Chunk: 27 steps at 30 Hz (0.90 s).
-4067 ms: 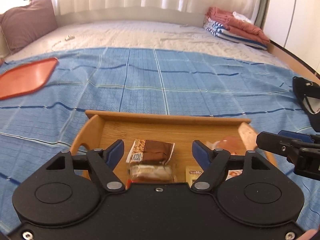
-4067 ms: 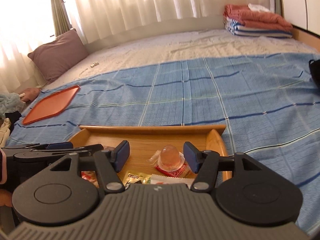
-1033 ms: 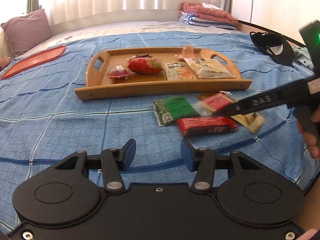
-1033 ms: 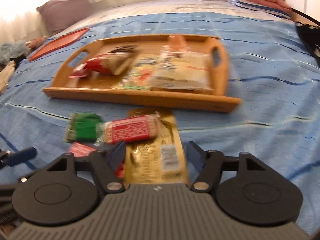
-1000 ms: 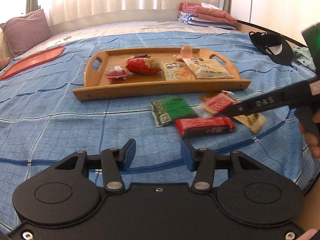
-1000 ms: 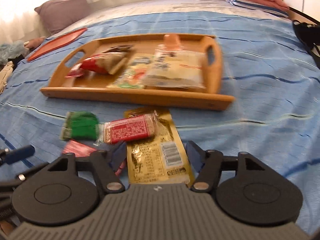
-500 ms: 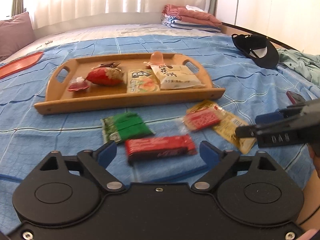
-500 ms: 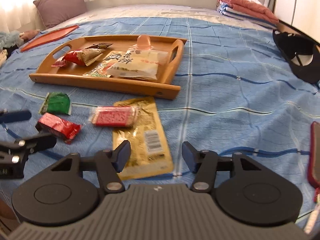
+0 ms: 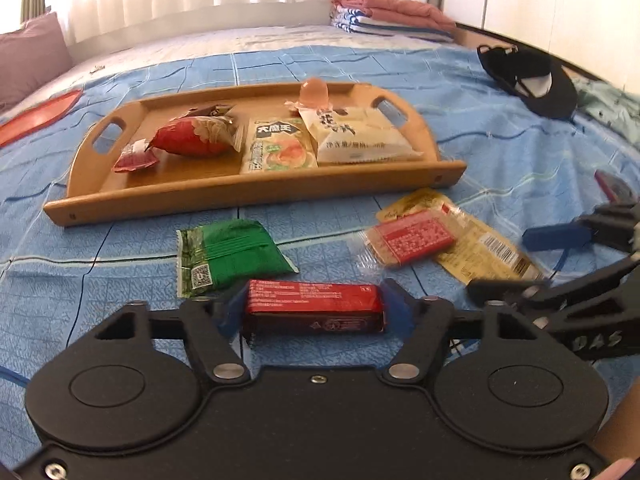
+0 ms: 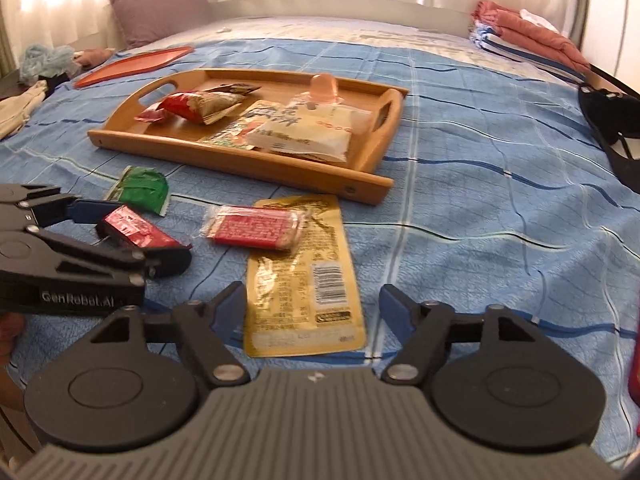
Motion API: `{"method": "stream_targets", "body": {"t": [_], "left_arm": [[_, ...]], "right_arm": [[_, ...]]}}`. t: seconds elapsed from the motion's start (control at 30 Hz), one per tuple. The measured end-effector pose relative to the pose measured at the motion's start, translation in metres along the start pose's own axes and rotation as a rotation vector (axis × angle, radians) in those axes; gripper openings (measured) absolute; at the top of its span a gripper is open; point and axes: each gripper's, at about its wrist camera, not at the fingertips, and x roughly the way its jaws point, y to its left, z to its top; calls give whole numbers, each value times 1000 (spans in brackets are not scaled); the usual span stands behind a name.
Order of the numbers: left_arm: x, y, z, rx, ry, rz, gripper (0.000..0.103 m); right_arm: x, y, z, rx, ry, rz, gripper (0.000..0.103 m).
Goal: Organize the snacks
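A red snack bar (image 9: 312, 306) lies crosswise on the blue blanket, and my left gripper (image 9: 312, 308) is closing on it, blue pads touching both ends. The right wrist view shows that left gripper (image 10: 132, 236) at the left with the bar (image 10: 138, 232) in it. My right gripper (image 10: 312, 312) is opening over the near end of a gold packet (image 10: 304, 280), pads clear of it. A red packet in clear wrap (image 10: 256, 228) rests on the gold packet's far end. A green packet (image 9: 228, 252) lies just past the bar. Beyond, the wooden tray (image 9: 256, 196) holds several snacks.
A black cap (image 9: 528, 76) lies at the right and folded blankets (image 9: 392, 12) at the far right. An orange tray (image 10: 132, 64) and a pillow (image 10: 156, 8) are at the far left. A red object (image 10: 634, 368) shows at the right edge.
My left gripper has moved up to the red bar, spread wide, then narrowed onto its ends. The right gripper's fingers have spread wider over the gold packet.
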Motion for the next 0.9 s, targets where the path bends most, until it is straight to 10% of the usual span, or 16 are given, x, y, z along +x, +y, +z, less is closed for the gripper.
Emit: {"method": "stream_targets", "body": {"t": [0.7,0.9], "left_arm": [[-38,46,12,-61,-80,67,65],[-39,52,10,-76,-84,76,65]], "right_arm": [[44,48,44,-116,-14,40,86],[38,62,38,-144,-31,-12,69]]}}
